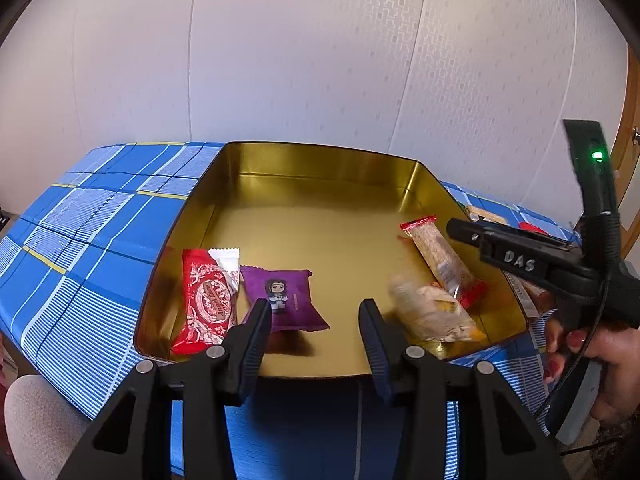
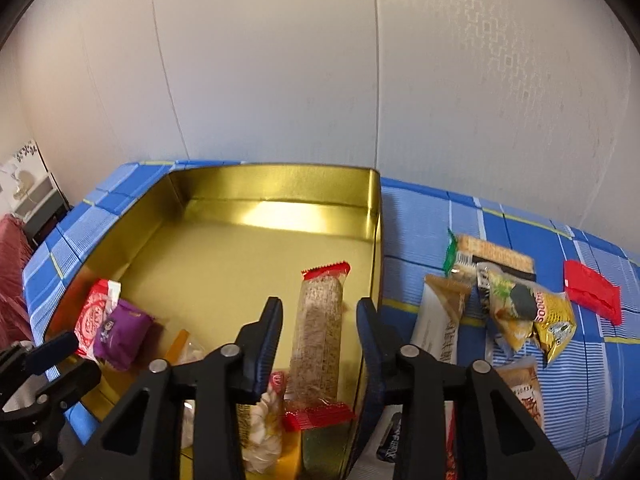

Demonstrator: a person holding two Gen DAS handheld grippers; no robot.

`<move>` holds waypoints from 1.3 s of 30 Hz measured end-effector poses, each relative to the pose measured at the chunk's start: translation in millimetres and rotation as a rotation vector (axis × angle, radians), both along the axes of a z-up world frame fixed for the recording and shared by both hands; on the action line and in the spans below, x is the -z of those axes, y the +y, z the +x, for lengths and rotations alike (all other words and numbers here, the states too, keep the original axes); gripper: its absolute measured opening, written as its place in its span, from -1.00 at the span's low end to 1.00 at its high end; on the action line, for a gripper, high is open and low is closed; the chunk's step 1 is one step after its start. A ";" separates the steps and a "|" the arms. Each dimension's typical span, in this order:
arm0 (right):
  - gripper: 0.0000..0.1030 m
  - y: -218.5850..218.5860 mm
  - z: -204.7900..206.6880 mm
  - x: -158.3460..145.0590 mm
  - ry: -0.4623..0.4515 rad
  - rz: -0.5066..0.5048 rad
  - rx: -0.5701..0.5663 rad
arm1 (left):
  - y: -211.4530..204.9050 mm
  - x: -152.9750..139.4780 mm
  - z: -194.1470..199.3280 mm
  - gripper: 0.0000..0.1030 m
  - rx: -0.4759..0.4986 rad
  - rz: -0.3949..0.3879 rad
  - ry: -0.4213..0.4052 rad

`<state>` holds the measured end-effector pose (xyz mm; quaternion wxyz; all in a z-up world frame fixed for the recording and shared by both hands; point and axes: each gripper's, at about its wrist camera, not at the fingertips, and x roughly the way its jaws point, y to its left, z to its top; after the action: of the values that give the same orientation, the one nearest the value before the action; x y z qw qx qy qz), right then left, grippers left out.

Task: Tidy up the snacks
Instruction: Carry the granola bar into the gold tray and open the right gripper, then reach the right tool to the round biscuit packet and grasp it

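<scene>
An open gold tin [image 1: 280, 152] stands on the blue checked cloth. Inside it, at the left, lie a red packet [image 1: 208, 300] and a purple packet [image 1: 286, 296]. At the right lie a long cereal bar with red ends [image 1: 440, 260] and a blurred pale packet [image 1: 432, 316]. My left gripper [image 1: 316, 312] hangs open over the tin's near edge, with nothing between its fingers. My right gripper [image 2: 318, 320] is open above the cereal bar [image 2: 320, 332], and its pads stand clear of the bar. It reaches in from the right [image 1: 464, 232].
Several loose snacks lie on the cloth right of the tin [image 2: 376, 240]: a cracker packet [image 2: 496, 252], a flat red packet [image 2: 592, 292], a gold packet [image 2: 528, 312] and a white-brown packet [image 2: 440, 320]. A wall stands close behind. A hand [image 1: 600, 352] holds the right gripper.
</scene>
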<state>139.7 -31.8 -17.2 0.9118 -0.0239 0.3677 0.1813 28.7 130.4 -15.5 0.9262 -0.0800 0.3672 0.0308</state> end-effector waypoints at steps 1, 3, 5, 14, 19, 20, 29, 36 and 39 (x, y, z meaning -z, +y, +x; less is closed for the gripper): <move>-0.20 -4.3 -2.1 -2.0 -0.006 0.024 0.008 | -0.2 0.2 -0.1 -0.11 0.000 -0.002 -0.001; -0.13 -12.5 -9.0 -5.7 -0.022 0.066 0.024 | -0.6 0.4 -0.1 -0.11 0.002 -0.007 -0.003; -0.05 -23.5 -18.2 -8.1 -0.042 0.096 0.046 | -1.4 0.3 0.0 -0.11 0.006 -0.014 -0.006; -0.05 -79.8 -54.3 0.7 -0.046 0.087 0.139 | -5.2 1.0 0.0 -0.11 0.026 -0.037 -0.005; -0.04 -123.7 -68.8 17.9 0.007 0.083 0.240 | -8.9 -0.6 -0.8 -0.11 0.037 -0.037 -0.015; -0.04 -133.1 -71.6 21.7 0.022 0.090 0.260 | -10.4 -0.6 -0.7 -0.11 0.042 -0.037 -0.016; 0.29 -162.7 -68.5 29.1 0.063 0.148 0.306 | -25.8 -2.0 -3.0 -0.11 0.088 -0.023 -0.013; 0.40 -147.2 -37.8 30.3 0.102 0.068 0.244 | -32.8 -5.5 -5.0 -0.11 0.108 -0.025 -0.012; 0.40 -145.5 -29.2 36.2 0.135 0.077 0.230 | -33.1 -5.6 -4.9 -0.11 0.109 -0.032 -0.007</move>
<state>110.5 -177.3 -53.4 0.8999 0.0655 0.4215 0.0908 23.8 97.3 -9.9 0.9263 -0.0746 0.3683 -0.0260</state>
